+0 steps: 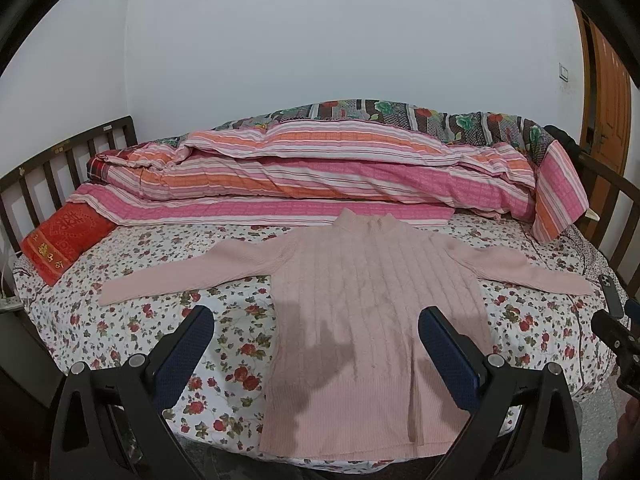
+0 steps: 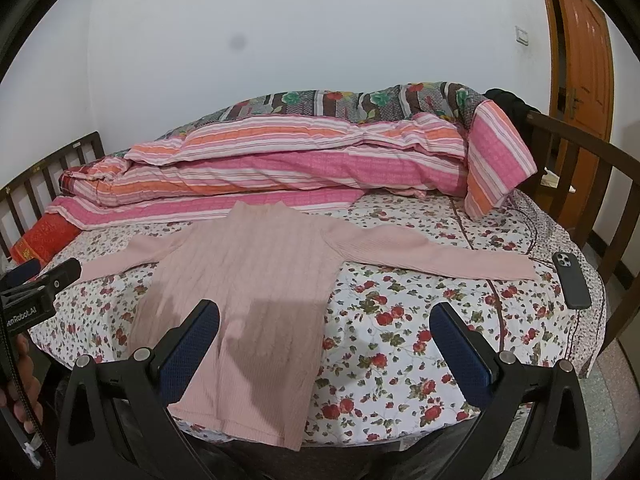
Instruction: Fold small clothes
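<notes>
A pink ribbed sweater (image 1: 372, 300) lies flat on the floral bedsheet (image 1: 132, 320), collar away from me, both sleeves spread out sideways. It also shows in the right wrist view (image 2: 248, 292). My left gripper (image 1: 316, 316) is open and empty, held above the near edge of the bed over the sweater's lower left part. My right gripper (image 2: 324, 312) is open and empty, above the sweater's lower right hem and the bare floral bedsheet (image 2: 400, 320). The left gripper's body shows at the left edge of the right wrist view (image 2: 36, 284).
A pink and orange striped quilt (image 1: 312, 172) is heaped along the back of the bed. A red pillow (image 1: 64, 240) lies at the left. A dark phone (image 2: 570, 280) lies at the bed's right edge. Wooden rails (image 2: 576, 160) bound both ends; an orange door (image 2: 584, 52) stands at the right.
</notes>
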Demonstrator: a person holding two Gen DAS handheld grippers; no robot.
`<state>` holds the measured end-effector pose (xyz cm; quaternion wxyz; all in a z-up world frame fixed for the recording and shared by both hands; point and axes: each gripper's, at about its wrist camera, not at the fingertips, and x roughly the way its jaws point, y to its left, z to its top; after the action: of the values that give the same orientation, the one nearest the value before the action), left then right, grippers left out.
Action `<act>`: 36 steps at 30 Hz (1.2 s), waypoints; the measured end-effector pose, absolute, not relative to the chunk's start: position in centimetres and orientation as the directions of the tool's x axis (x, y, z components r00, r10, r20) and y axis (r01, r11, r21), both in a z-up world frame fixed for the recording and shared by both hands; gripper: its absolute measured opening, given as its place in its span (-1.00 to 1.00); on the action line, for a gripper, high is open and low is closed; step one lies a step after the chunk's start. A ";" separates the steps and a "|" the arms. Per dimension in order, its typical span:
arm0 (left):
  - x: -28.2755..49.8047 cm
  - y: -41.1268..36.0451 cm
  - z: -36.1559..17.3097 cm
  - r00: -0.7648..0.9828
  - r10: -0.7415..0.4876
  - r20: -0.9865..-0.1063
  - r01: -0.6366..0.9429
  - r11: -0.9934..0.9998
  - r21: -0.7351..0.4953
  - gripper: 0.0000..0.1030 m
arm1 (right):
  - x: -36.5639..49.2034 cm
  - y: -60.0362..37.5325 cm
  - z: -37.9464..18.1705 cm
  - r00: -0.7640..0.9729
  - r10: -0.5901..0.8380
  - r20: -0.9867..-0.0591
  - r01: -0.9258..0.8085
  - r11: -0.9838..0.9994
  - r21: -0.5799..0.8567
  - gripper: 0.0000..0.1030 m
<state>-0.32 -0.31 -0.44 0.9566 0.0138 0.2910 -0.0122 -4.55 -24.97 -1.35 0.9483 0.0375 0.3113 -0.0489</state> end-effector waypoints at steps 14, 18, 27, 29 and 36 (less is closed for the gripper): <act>0.1 -0.3 -0.4 0.830 -0.020 -0.558 0.033 0.999 0.014 1.00 | -4.0 -24.5 -1.5 0.804 -0.064 -0.592 0.110 0.993 0.042 0.99; 0.3 -0.3 -0.4 0.831 -0.022 -0.556 0.035 0.999 0.013 1.00 | -4.0 -24.5 -1.5 0.804 -0.062 -0.591 0.107 0.993 0.041 0.99; 0.3 -0.2 -0.3 0.832 -0.026 -0.555 0.038 0.999 0.011 1.00 | -4.1 -24.5 -1.6 0.805 -0.061 -0.590 0.107 0.993 0.043 0.99; 0.4 -0.2 -0.4 0.831 -0.028 -0.556 0.039 0.999 0.008 1.00 | -4.2 -24.6 -1.8 0.803 -0.063 -0.592 0.108 0.993 0.042 0.99; 0.6 -0.2 -0.6 0.830 -0.021 -0.558 0.029 1.000 0.005 1.00 | -4.1 -24.6 -1.9 0.801 -0.062 -0.596 0.105 0.994 0.038 0.99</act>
<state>0.65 -0.22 -0.59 0.9565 0.0064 0.2914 -0.0132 -4.11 -24.62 -1.94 0.9483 0.0344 0.3124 -0.0439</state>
